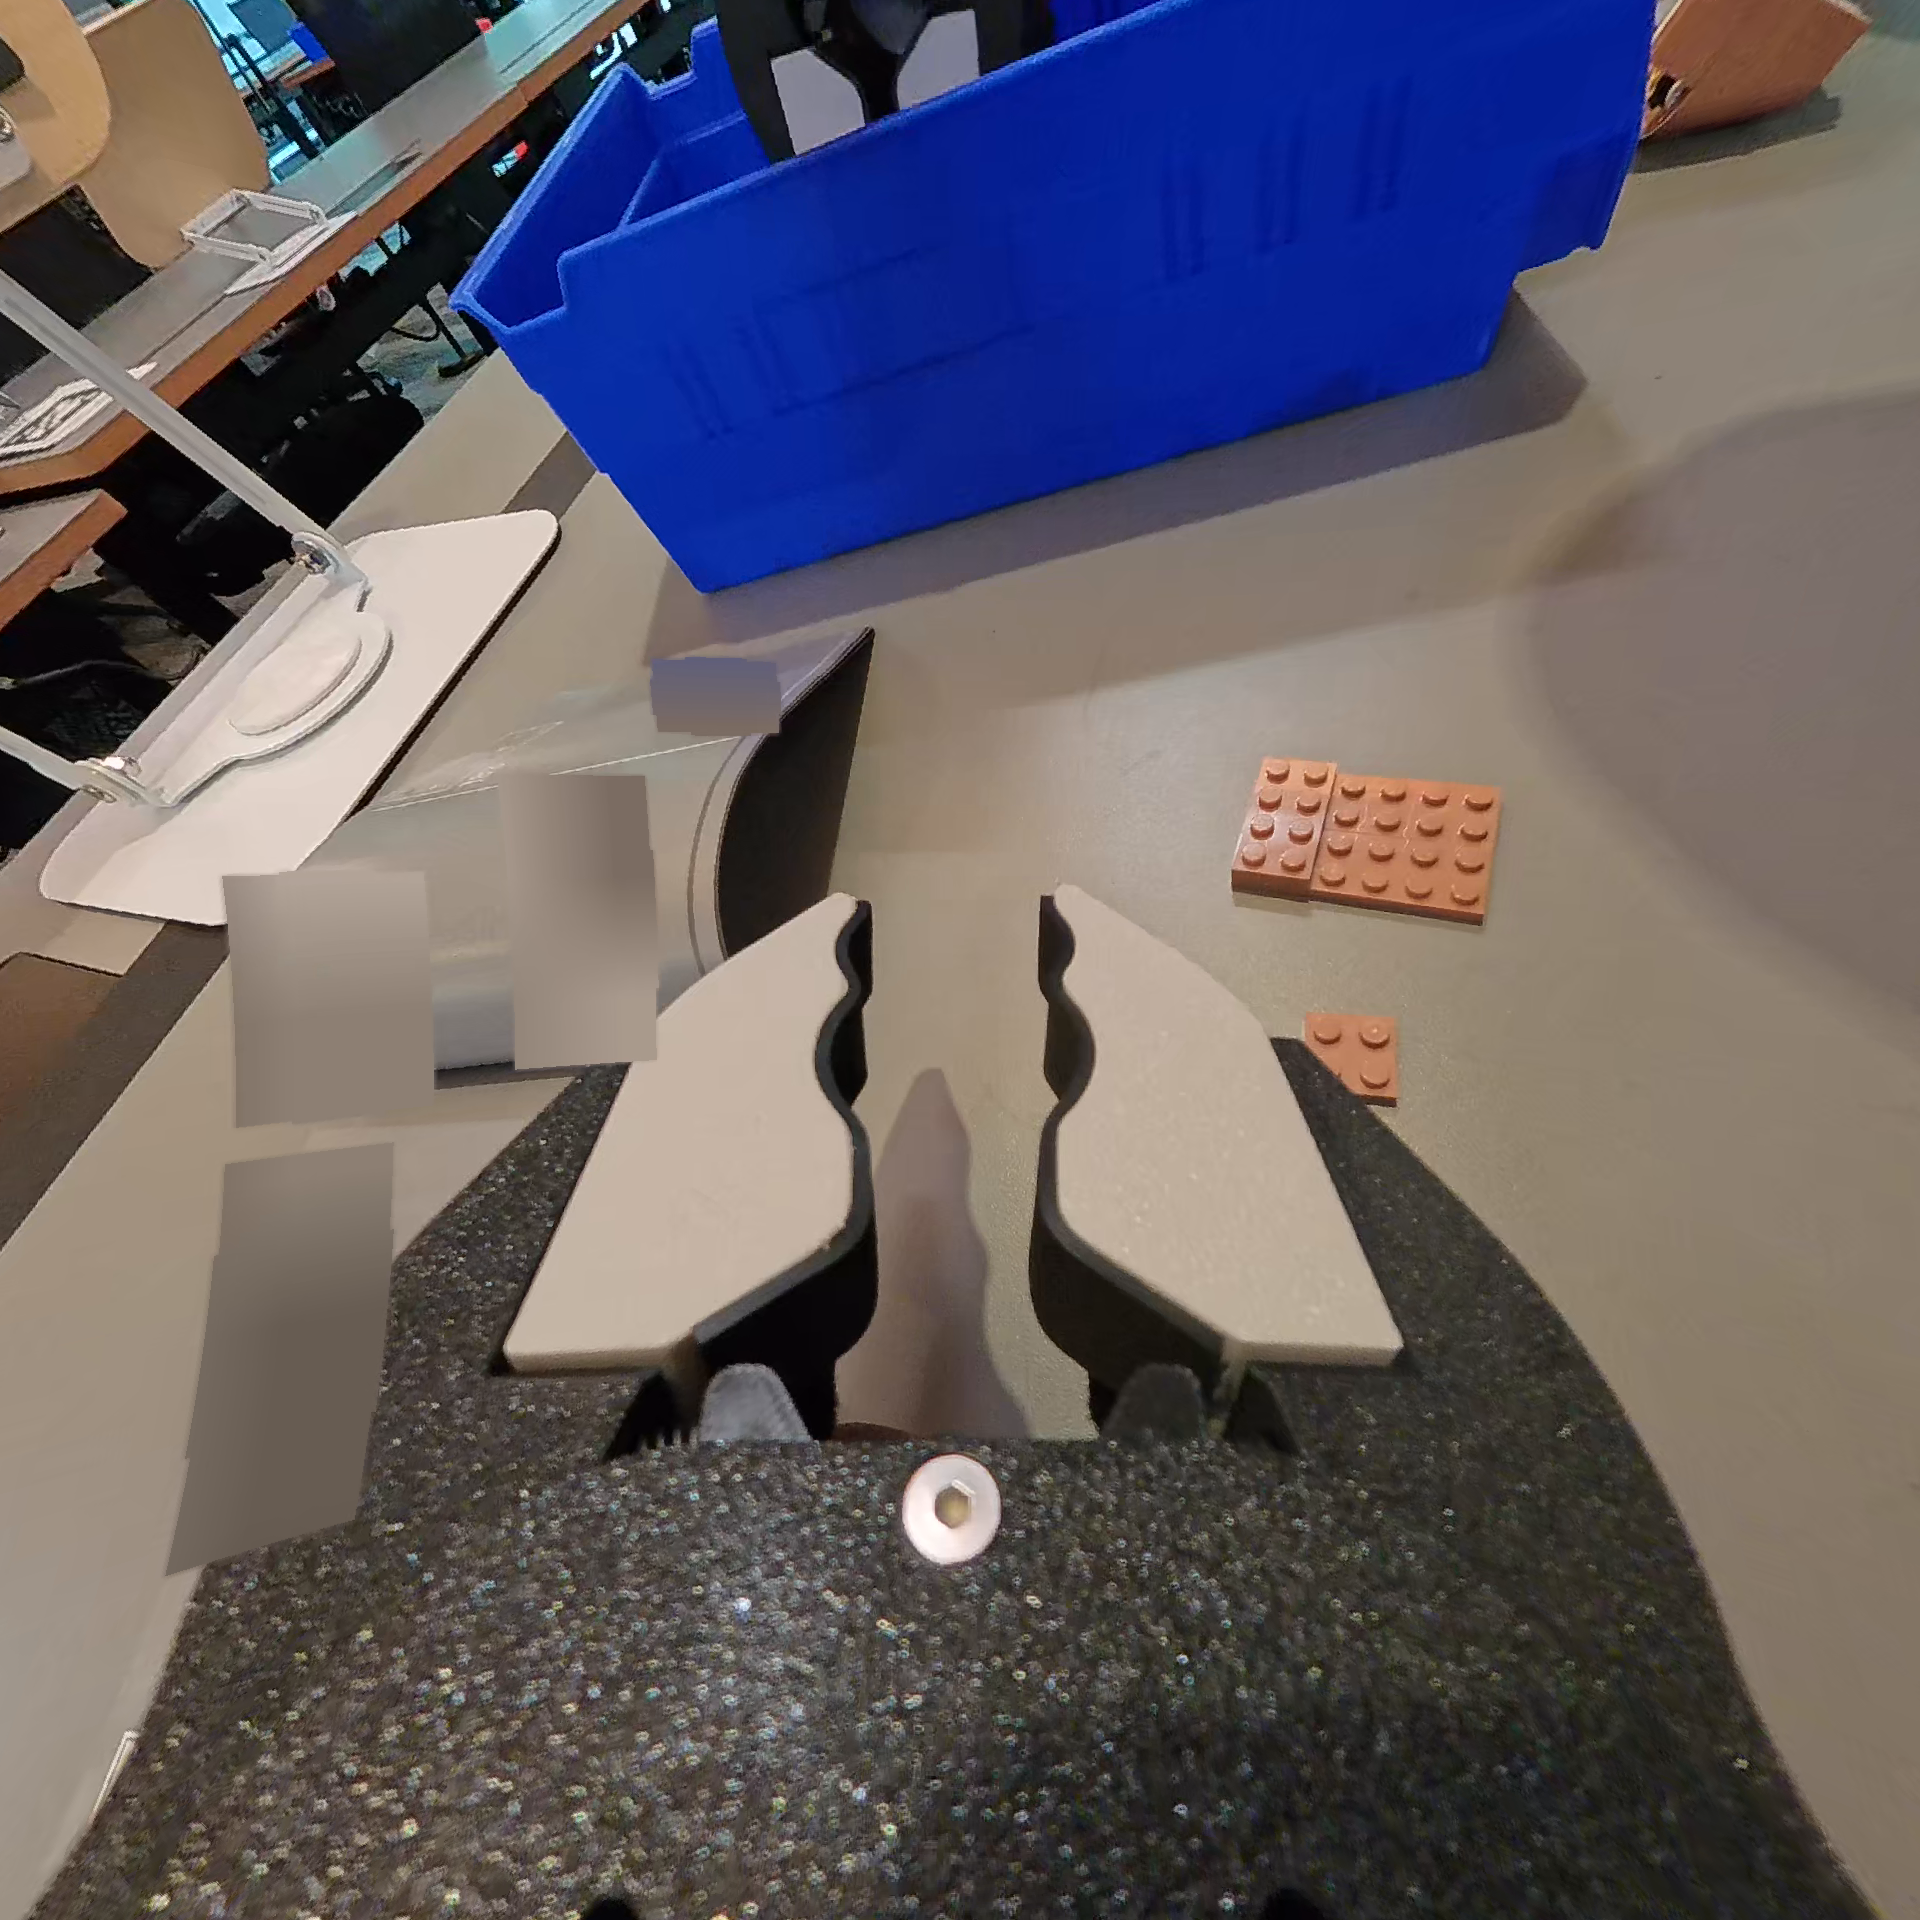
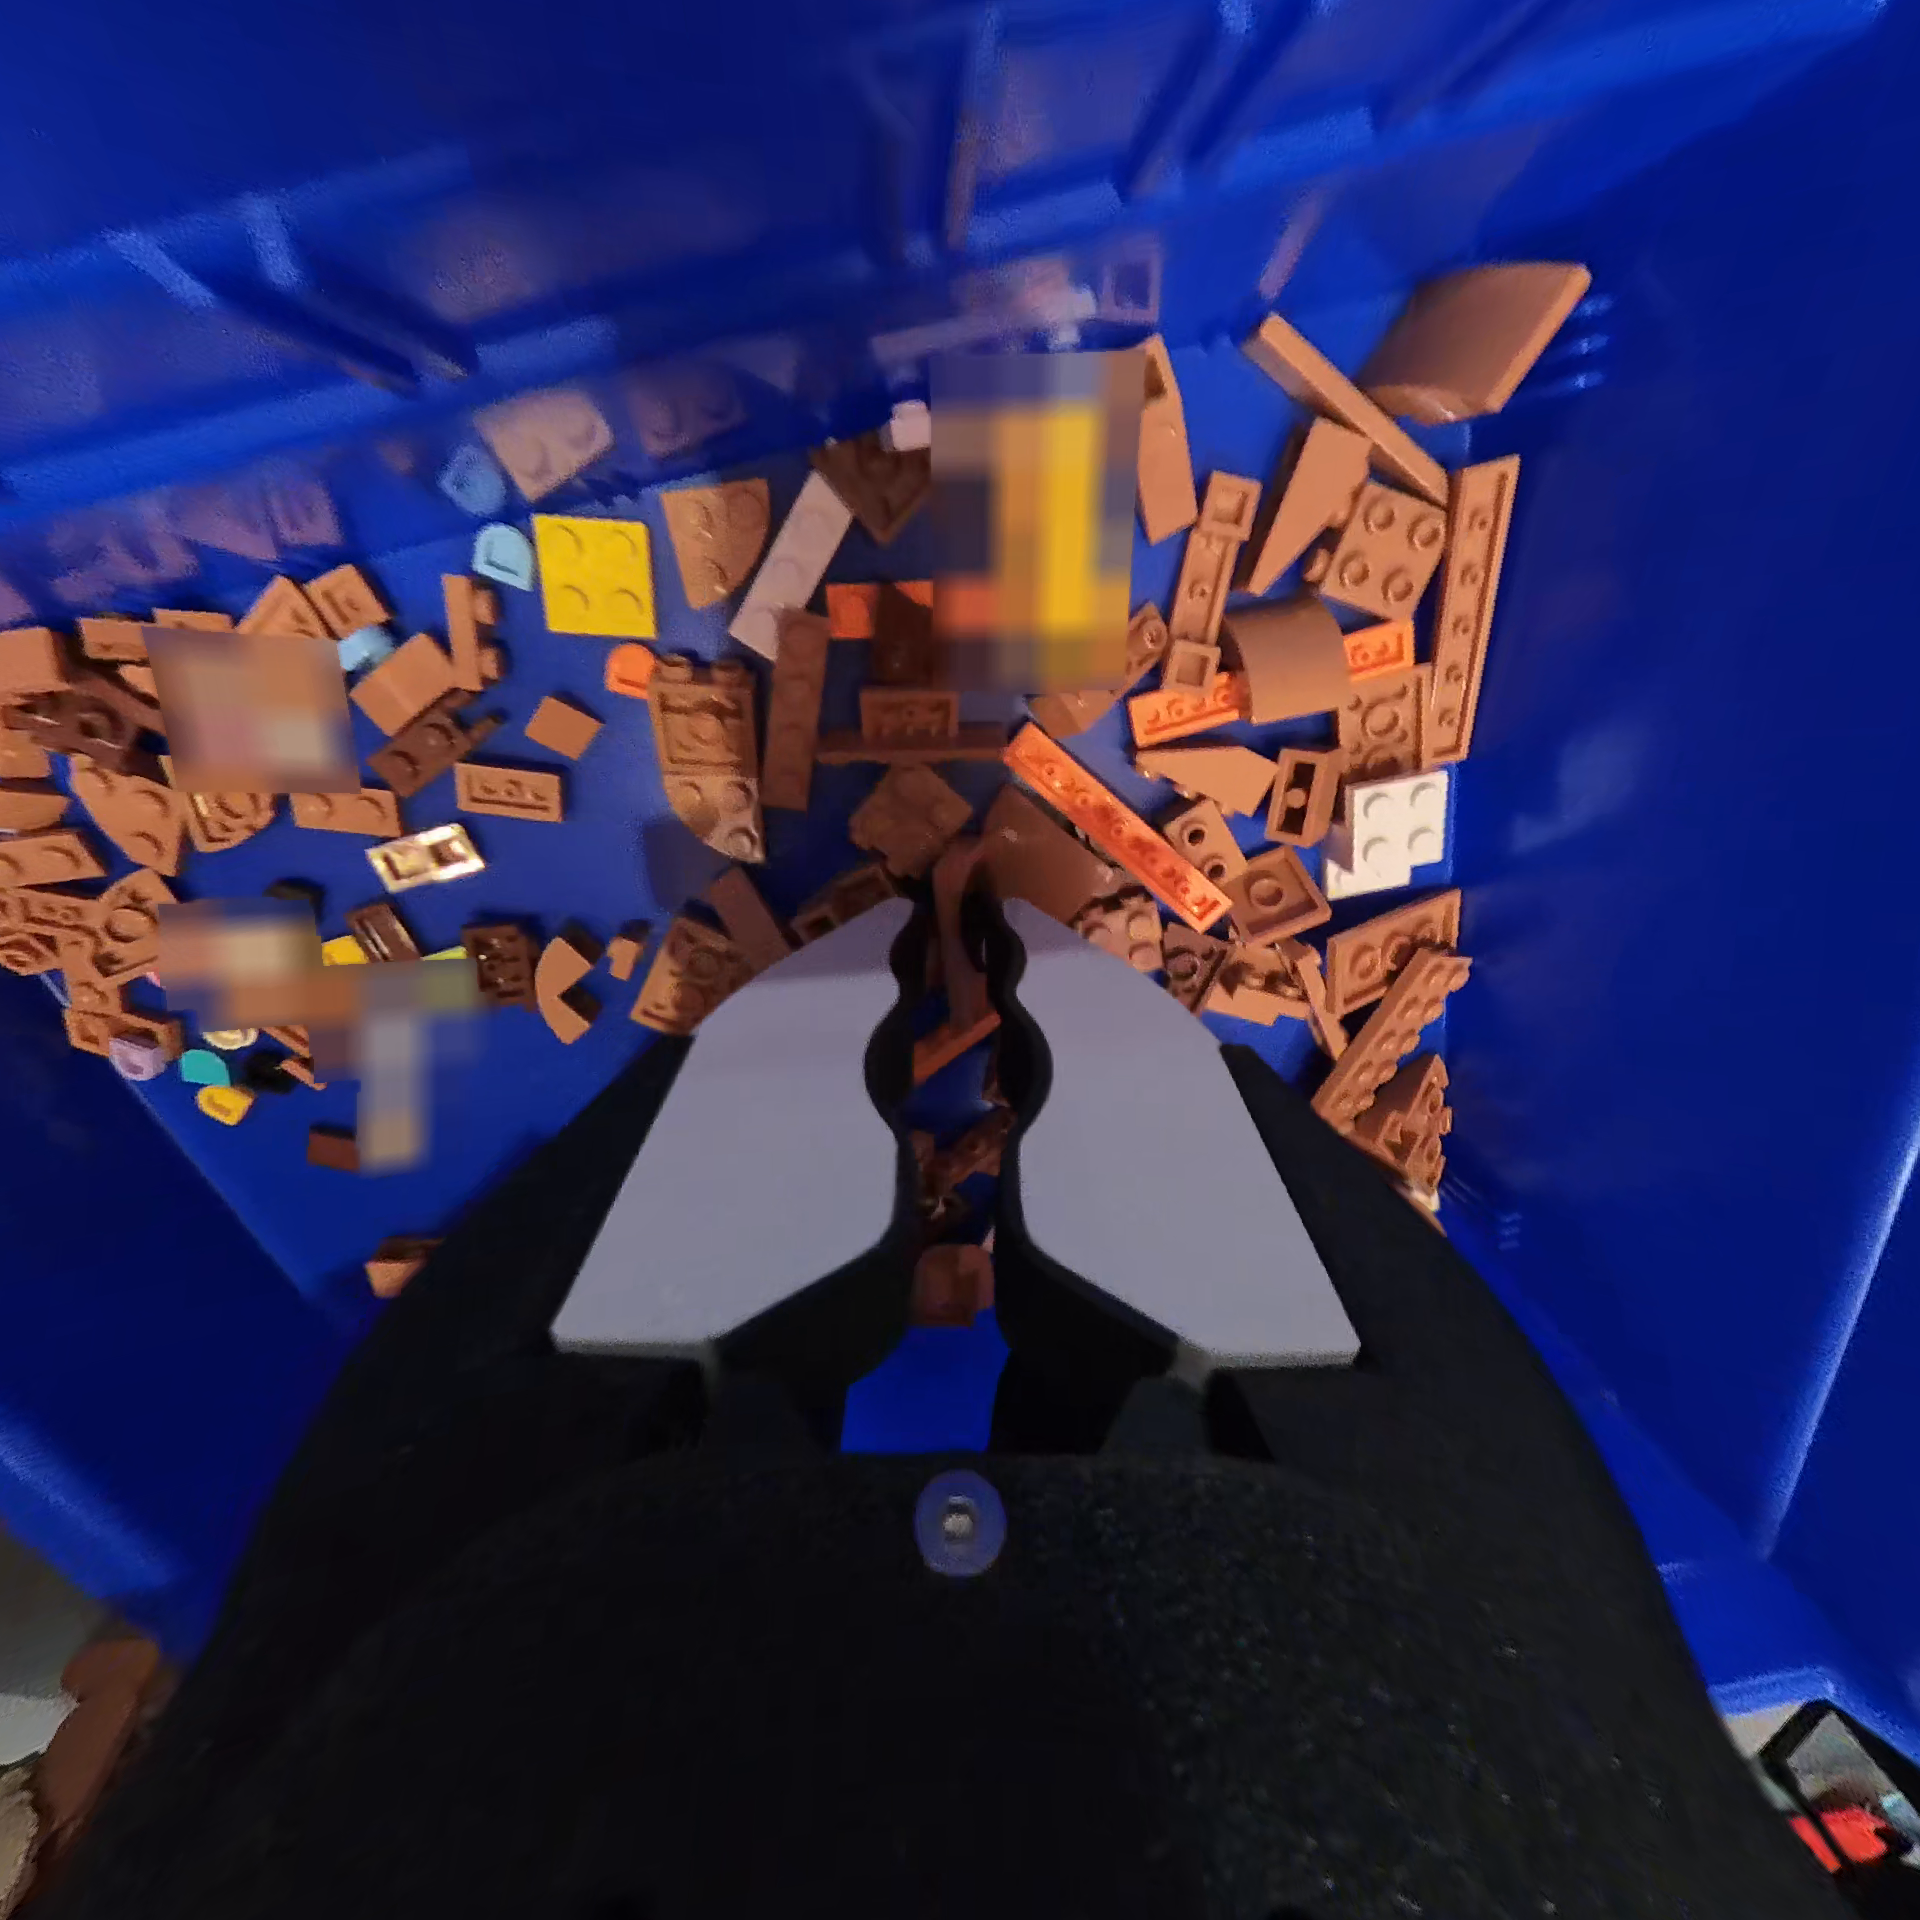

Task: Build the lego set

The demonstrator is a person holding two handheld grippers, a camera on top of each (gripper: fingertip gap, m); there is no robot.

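Right wrist view: brown piece (image 2: 954, 940) between tongs (image 2: 958, 914)

Grey table (image 1: 1195, 665) carried everything. Blue bin (image 1: 1039, 343) sat on it at far side. Brown plate assembly (image 1: 1366, 842) lay flat on table right of centre, studs up, well apart from bin. Small brown plate (image 1: 1353, 1055) lay nearer, just below assembly, not touching it. White lamp base (image 1: 312, 707) rested at table's left edge. Dark-sided box (image 1: 800, 790) stood between lamp base and plates. Brown object (image 1: 1745, 73) sat at far right corner, beside bin.
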